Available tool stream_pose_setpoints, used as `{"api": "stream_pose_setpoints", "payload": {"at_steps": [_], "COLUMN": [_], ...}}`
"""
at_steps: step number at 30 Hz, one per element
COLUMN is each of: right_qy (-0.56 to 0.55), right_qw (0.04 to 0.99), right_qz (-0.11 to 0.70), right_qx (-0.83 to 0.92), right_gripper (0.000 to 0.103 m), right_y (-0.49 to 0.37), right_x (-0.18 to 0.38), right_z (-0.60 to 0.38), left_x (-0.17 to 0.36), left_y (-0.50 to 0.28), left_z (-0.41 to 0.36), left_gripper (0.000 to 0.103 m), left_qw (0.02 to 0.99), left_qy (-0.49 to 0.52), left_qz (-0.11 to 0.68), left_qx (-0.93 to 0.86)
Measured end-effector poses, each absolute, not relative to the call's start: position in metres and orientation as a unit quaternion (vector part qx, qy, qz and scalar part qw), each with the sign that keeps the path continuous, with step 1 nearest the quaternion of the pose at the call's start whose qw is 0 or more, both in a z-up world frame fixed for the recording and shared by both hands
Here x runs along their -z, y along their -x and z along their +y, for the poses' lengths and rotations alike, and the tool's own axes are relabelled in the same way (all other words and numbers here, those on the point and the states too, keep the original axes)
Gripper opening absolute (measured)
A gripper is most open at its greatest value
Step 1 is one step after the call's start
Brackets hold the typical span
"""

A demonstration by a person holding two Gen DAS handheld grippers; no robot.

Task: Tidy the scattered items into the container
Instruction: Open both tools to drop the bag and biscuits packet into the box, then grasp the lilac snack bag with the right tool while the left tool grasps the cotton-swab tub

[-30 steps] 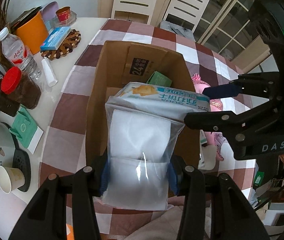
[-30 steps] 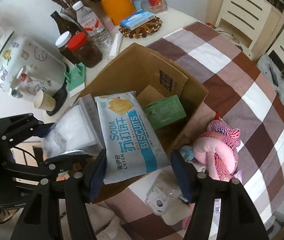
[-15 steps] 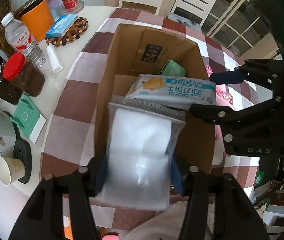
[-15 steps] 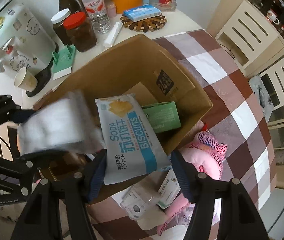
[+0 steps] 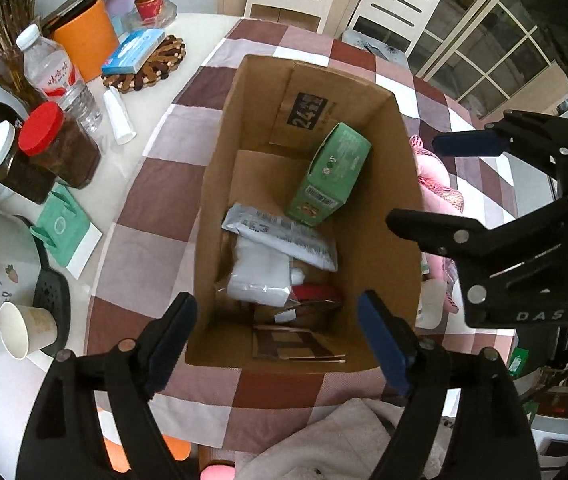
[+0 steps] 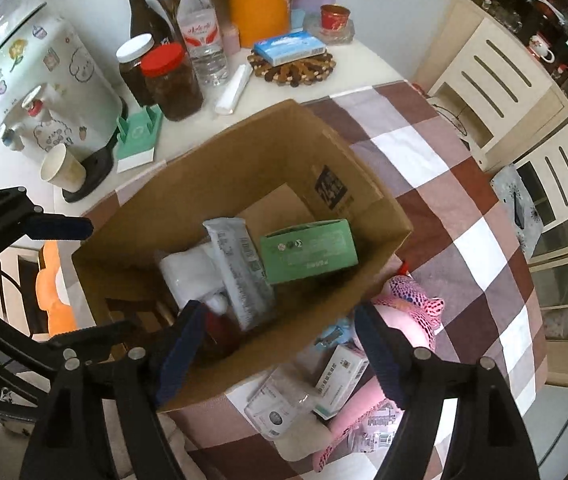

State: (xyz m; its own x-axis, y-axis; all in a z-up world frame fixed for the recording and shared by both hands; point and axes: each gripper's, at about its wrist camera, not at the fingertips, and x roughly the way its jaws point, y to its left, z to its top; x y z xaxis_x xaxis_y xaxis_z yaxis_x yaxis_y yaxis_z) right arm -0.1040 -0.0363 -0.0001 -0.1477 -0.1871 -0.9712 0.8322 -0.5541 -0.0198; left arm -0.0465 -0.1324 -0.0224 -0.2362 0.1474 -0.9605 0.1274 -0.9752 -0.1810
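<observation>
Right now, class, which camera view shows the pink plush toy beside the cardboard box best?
The right wrist view: the pink plush toy lies in the open on the checked cloth beside the cardboard box, though the gripper's finger covers part of it. In the left wrist view only a pink strip shows past the box wall.

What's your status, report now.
Left gripper and right gripper opening, empty. Biscuit pack in cardboard box. Pink toy outside.
</observation>
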Motion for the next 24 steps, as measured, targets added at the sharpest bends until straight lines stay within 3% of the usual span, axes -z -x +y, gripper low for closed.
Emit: {"api": "stream_pose_setpoints", "payload": {"at_steps": [13, 24], "right_qy": [-0.549, -0.613], "right_qw": [0.325, 0.216], "right_qz": [0.235, 0.122], "right_qx": [0.733, 0.75], "right_gripper": [0.079, 0.081], "right_y": [0.101, 0.1], "right_x": [-0.02, 0.009], "right_z": [0.029, 0.165], "left_x": [0.0, 0.001], "left_y": [0.043, 0.052], "left_z": [-0.107, -0.017], "left_gripper": [0.084, 0.084], "left_qw": [0.028, 0.12], "left_qy": [0.604, 0.6], "left_qz": [-0.082, -0.024], "left_qx": [-0.793, -0.791]}}
